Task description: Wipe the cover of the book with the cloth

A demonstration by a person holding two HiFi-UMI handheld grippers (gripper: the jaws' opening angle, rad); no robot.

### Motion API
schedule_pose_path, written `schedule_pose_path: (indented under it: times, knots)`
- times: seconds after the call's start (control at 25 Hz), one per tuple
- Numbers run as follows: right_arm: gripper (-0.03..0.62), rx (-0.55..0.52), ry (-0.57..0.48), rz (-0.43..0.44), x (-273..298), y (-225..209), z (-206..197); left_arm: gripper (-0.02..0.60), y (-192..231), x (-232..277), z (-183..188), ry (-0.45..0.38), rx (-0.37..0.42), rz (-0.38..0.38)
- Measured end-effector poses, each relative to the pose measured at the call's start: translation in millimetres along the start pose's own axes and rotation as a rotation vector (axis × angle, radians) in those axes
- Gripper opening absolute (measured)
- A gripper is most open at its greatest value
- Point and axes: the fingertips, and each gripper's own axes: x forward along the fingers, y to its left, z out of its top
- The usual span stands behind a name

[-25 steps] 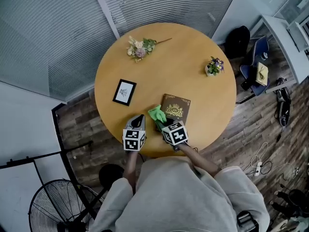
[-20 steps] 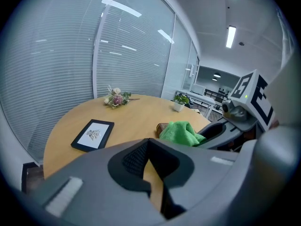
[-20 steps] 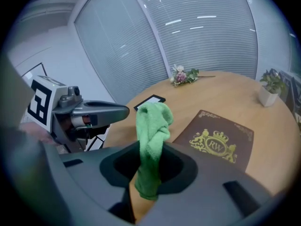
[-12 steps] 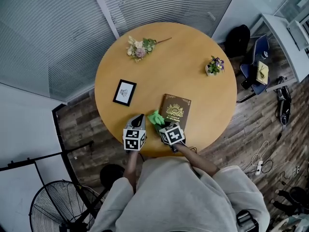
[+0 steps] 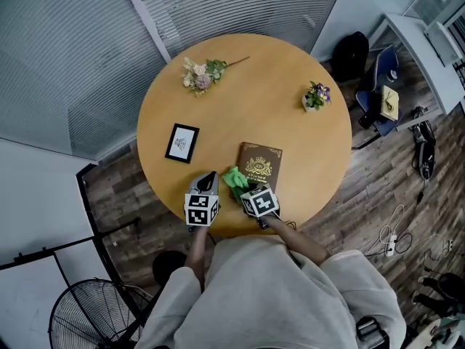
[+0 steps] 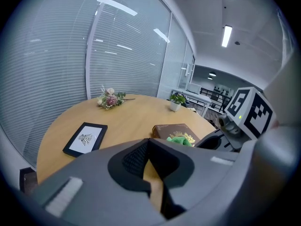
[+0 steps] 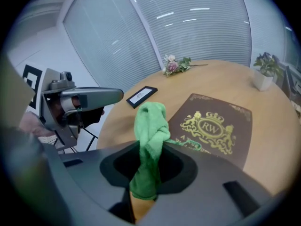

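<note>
A brown book with a gold crest lies flat on the round wooden table, near its front edge. My right gripper is shut on a green cloth, which stands bunched above the jaws at the book's near left corner. My left gripper hovers over the table edge just left of the cloth, jaws shut with nothing between them. The book and cloth also show in the left gripper view.
A black-framed picture lies left of the book. Dried flowers rest at the far side and a small potted plant at the far right. A fan stands on the floor at lower left, and a chair to the right.
My right gripper with the cloth drew back slightly toward me and left, off the book's cover to its near left corner. The head view shifted a little.
</note>
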Motion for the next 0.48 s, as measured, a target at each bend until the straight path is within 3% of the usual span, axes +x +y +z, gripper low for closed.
schedule_pose_path:
  times: [0.48]
  knots:
    - [0.097, 0.060, -0.022, -0.048, -22, -29, -13, 0.011, -20, 17, 8, 0.013, 0.038, -0.053]
